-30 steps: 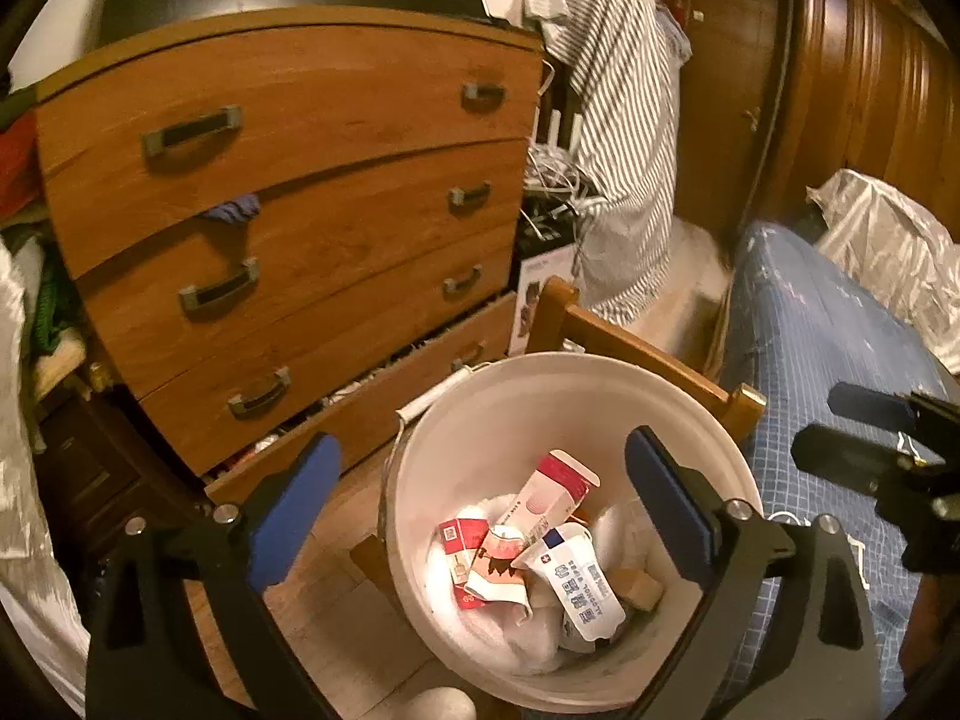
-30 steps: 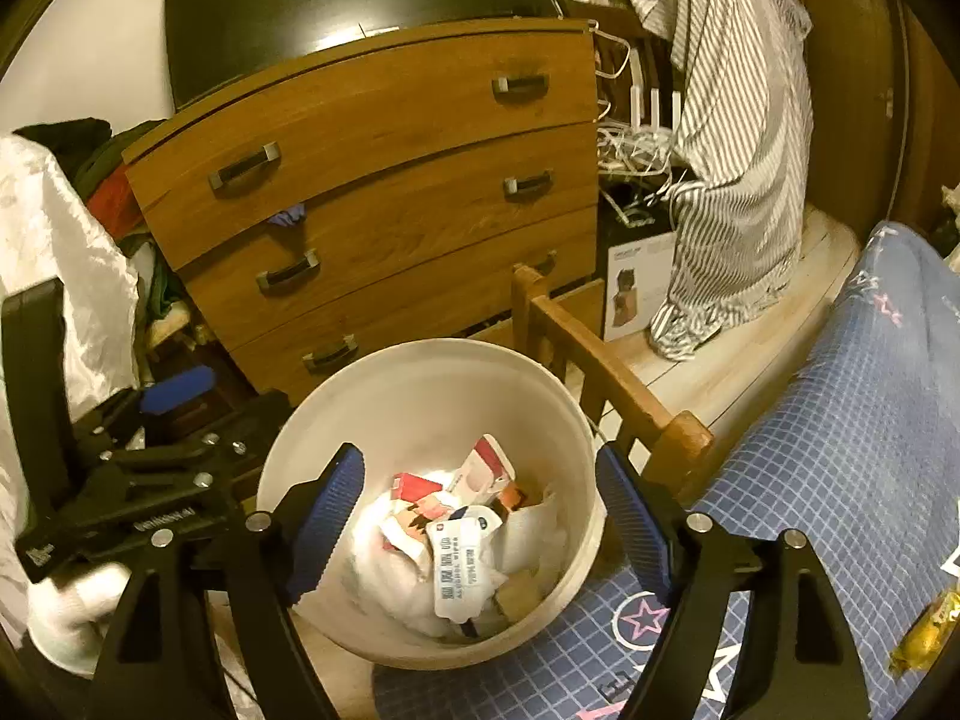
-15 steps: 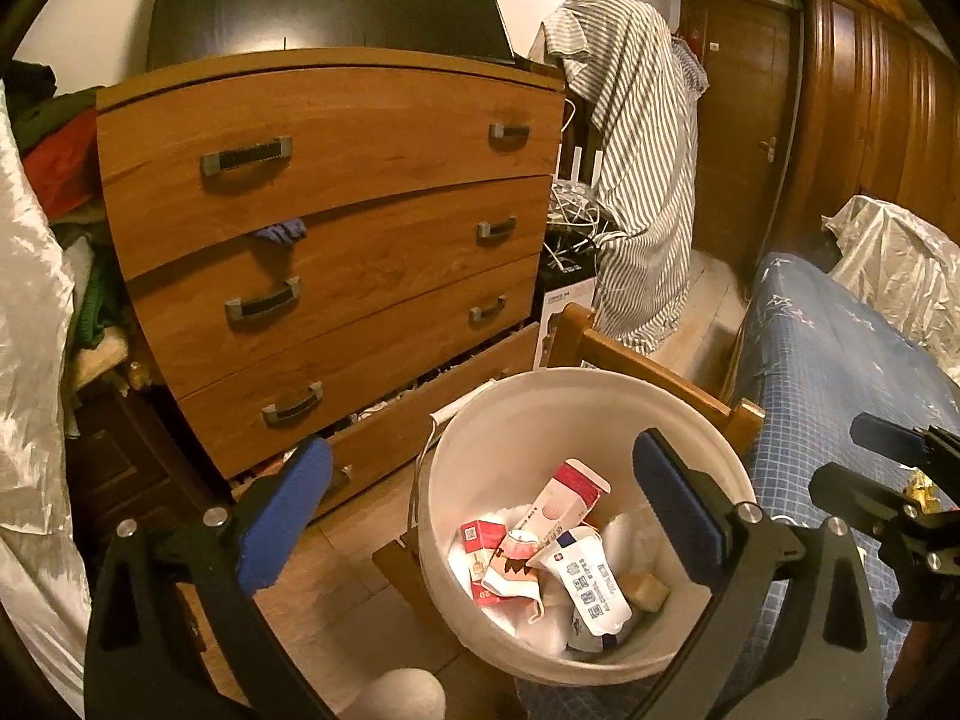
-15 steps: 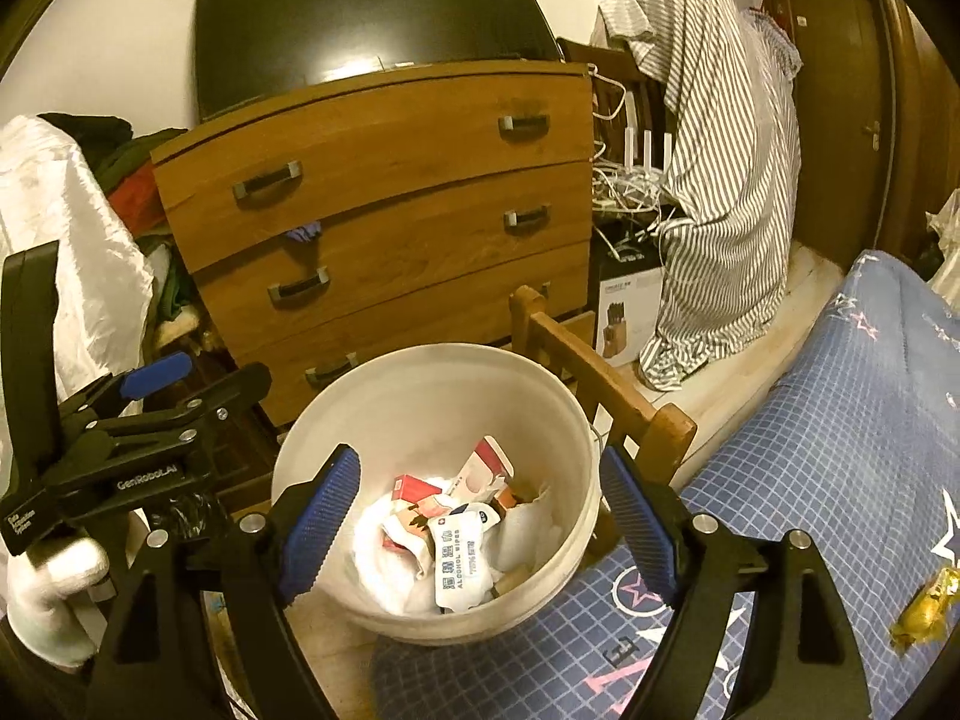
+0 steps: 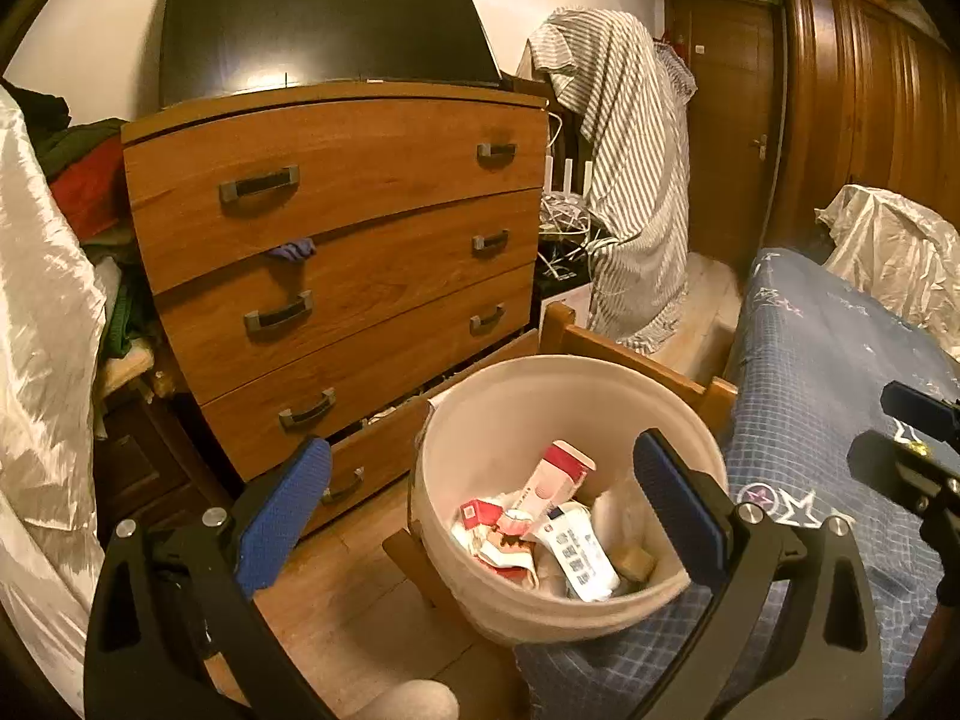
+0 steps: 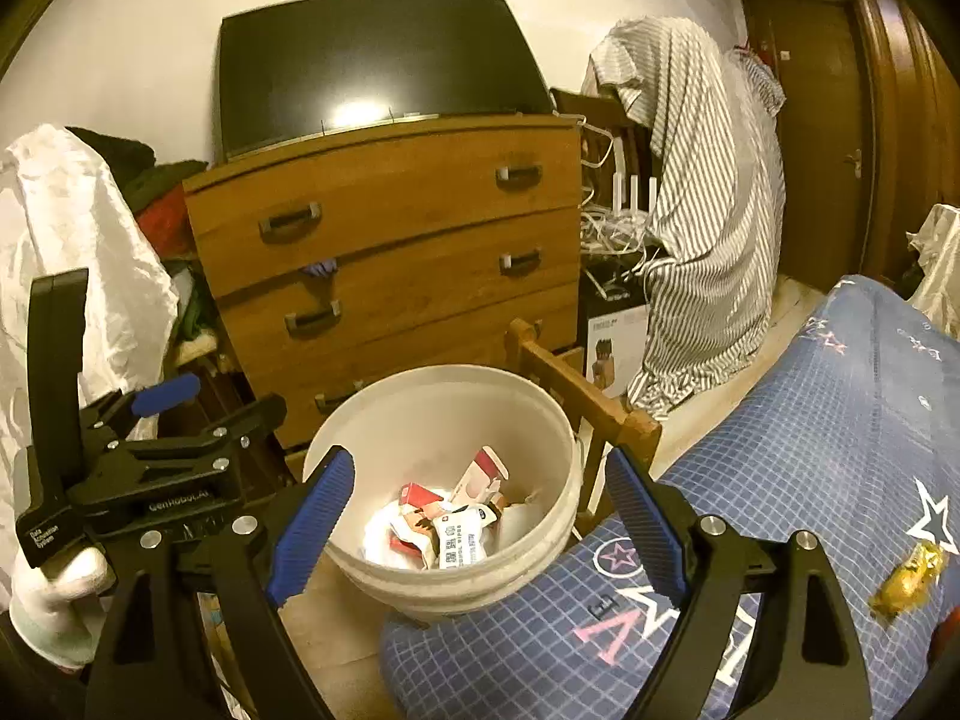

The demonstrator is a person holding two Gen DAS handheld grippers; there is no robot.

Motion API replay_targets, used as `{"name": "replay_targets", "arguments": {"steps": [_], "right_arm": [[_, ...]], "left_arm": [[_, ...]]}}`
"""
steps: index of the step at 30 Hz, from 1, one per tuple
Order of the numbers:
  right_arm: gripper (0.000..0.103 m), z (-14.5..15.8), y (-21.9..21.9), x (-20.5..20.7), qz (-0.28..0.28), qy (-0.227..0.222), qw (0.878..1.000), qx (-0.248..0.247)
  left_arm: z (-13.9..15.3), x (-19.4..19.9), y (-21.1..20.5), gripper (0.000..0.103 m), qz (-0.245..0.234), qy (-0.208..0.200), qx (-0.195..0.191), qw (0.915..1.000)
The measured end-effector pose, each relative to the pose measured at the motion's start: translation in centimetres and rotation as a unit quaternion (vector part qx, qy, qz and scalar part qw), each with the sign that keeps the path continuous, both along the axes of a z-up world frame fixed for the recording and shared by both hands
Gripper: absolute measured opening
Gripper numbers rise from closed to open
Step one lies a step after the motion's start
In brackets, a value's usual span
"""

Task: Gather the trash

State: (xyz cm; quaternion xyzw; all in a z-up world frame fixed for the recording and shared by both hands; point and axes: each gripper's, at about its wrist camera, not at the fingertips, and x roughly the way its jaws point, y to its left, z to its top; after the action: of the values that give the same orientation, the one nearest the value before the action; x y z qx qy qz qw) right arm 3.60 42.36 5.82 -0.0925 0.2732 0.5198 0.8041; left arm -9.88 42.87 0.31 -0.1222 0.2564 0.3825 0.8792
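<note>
A white bucket (image 5: 510, 414) (image 6: 444, 414) stands on the floor at the foot of the bed. It holds trash (image 5: 540, 522) (image 6: 447, 519): red and white cartons, a wipes packet and crumpled paper. My left gripper (image 5: 480, 450) is above and short of the bucket, open wide with nothing between its blue pads. My right gripper (image 6: 480, 461) is also back from the bucket; its jaws are opening and hold nothing. A crumpled golden wrapper (image 6: 906, 579) lies on the bedsheet at the right. In the right wrist view the left gripper (image 6: 216, 399) shows at the left, held by a white-gloved hand (image 6: 54, 606).
A wooden chest of drawers (image 5: 336, 228) with a dark TV (image 5: 324, 18) on top stands behind the bucket. The wooden bed frame (image 6: 576, 396) and the blue checked sheet (image 6: 810, 438) lie to the right. A striped cloth (image 5: 630, 180) hangs beyond, and a white bag (image 5: 42, 300) is on the left.
Both grippers have drawn back and a little up from the bucket, which now looks smaller and farther off. The right jaws stand slightly wider.
</note>
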Motion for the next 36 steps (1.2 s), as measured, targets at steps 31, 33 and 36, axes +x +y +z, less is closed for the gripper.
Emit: {"name": "replay_targets", "arguments": {"steps": [31, 33, 36], "right_arm": [[0.092, 4.4, -12.7, -5.6, -0.050, -0.053, 0.995, 0.062], [0.092, 4.6, -12.7, -5.7, -0.052, -0.054, 0.995, 0.064], [0.093, 4.5, -12.5, -5.8, -0.054, -0.053, 0.995, 0.066]], "left_arm": [[4.1, -7.0, -9.9, 0.097, -0.014, -0.055, 0.054, 0.9969], [4.2, -7.0, -10.1, 0.097, -0.017, -0.054, 0.056, 0.9968], [4.3, -7.0, -10.4, 0.097, -0.016, -0.051, 0.062, 0.9967]]}}
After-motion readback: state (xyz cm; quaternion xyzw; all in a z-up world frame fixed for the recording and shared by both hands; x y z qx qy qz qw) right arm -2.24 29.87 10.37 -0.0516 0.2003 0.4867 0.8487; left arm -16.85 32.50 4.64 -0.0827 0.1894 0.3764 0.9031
